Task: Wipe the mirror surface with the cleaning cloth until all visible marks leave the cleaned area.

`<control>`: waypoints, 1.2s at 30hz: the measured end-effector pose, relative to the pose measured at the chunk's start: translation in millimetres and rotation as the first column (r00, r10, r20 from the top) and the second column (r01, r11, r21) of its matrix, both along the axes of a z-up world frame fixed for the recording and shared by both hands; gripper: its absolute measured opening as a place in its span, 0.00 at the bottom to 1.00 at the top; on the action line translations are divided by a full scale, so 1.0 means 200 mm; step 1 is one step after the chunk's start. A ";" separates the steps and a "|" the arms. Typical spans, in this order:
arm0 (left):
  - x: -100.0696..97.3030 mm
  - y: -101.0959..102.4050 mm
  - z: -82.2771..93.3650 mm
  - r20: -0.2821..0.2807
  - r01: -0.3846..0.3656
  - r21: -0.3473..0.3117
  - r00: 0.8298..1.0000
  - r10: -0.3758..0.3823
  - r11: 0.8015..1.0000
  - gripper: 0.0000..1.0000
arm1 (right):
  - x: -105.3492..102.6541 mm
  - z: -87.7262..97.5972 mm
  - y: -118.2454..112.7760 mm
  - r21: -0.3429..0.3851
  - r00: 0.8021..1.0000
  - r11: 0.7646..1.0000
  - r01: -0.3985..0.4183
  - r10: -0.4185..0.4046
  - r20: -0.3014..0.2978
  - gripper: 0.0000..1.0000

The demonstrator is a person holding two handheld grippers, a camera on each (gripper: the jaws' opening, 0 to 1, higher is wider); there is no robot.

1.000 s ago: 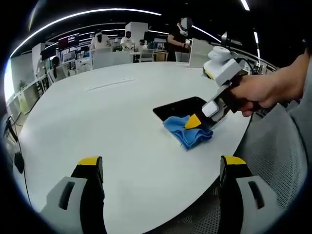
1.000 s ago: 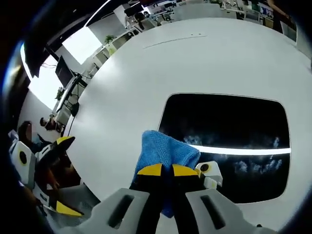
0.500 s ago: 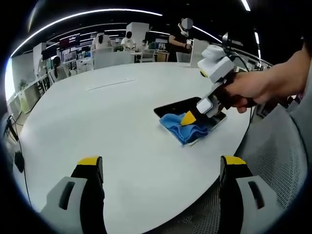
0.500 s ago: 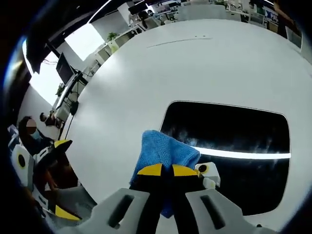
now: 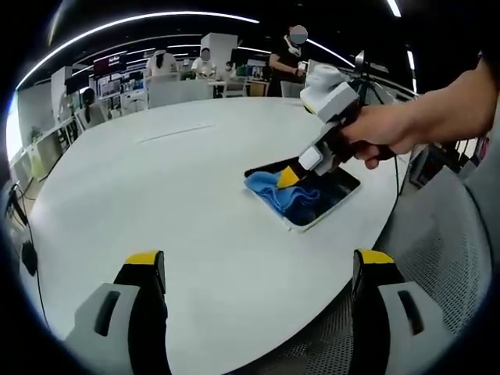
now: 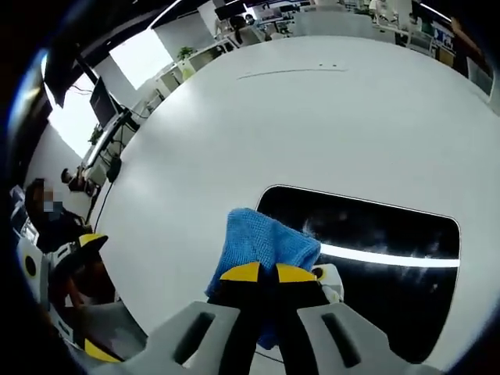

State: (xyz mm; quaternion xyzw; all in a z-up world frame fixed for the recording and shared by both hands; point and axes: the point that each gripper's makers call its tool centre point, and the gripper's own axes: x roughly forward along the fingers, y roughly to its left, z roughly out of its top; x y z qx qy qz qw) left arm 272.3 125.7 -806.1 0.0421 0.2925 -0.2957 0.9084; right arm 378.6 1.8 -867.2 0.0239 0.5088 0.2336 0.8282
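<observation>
A dark rectangular mirror (image 6: 383,266) lies flat on the white round table (image 6: 312,117), reflecting a bright light strip and showing faint smudges. My right gripper (image 6: 261,273) is shut on a blue cleaning cloth (image 6: 262,242), which rests on the mirror's near left corner. In the left gripper view the mirror (image 5: 332,195) sits near the table's right edge, with the cloth (image 5: 273,191) on it under the right gripper (image 5: 287,177), held by a person's hand (image 5: 383,137). My left gripper (image 5: 258,266) hovers open over the table's near side, its jaws wide apart with nothing between them.
The table's rim (image 5: 297,312) runs close below the mirror, with a grey mesh chair (image 5: 437,250) beyond it. Desks, monitors and several people (image 5: 203,62) stand at the far side of the room. A thin seam line (image 6: 285,72) crosses the tabletop.
The right gripper has slid the cloth farther over the mirror, up and left in the left gripper view. The left gripper has stayed still.
</observation>
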 end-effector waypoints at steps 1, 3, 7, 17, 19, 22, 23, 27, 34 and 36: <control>0.00 0.00 0.00 -0.001 -0.001 0.000 1.000 0.001 1.000 0.99 | 0.01 0.00 0.00 -0.001 1.000 1.000 -0.002 0.002 0.001 0.00; 0.00 0.00 0.00 -0.001 -0.004 -0.002 1.000 0.004 1.000 0.99 | 0.03 0.00 0.00 -0.001 1.000 1.000 -0.005 0.005 0.003 0.00; 0.00 0.00 0.00 -0.004 -0.005 -0.001 1.000 0.005 1.000 0.99 | 0.08 0.00 0.00 -0.006 1.000 1.000 -0.010 0.010 0.006 0.00; 0.00 0.00 -0.01 -0.006 -0.004 -0.001 1.000 0.004 1.000 0.99 | 0.18 0.00 0.02 -0.020 0.999 0.999 -0.033 0.033 0.028 0.00; 0.00 0.00 -0.01 -0.007 -0.005 -0.008 1.000 0.005 1.000 0.99 | 0.20 0.00 0.02 -0.020 0.999 0.999 -0.033 0.034 0.028 0.00; 0.01 0.00 0.00 -0.005 -0.007 -0.017 1.000 0.006 1.000 0.99 | 0.22 0.00 0.02 -0.022 0.999 0.999 -0.037 0.038 0.030 0.00; 0.00 0.00 0.00 -0.006 -0.006 -0.019 1.000 0.006 1.000 0.99 | 0.22 0.00 0.02 -0.021 0.999 0.999 -0.036 0.037 0.029 0.00; 0.01 0.00 0.01 -0.002 -0.008 -0.024 1.000 0.008 1.000 0.99 | 0.23 0.00 0.02 -0.028 0.998 0.999 -0.042 0.043 0.034 0.00; 0.01 0.01 0.01 0.000 -0.020 -0.023 1.000 0.020 1.000 0.99 | 0.28 0.00 0.03 -0.040 0.997 0.998 -0.052 0.054 0.051 0.00; 0.01 0.00 0.01 0.001 -0.016 -0.020 1.000 0.016 1.000 0.99 | 0.29 0.00 0.03 -0.044 0.997 0.998 -0.052 0.055 0.054 0.00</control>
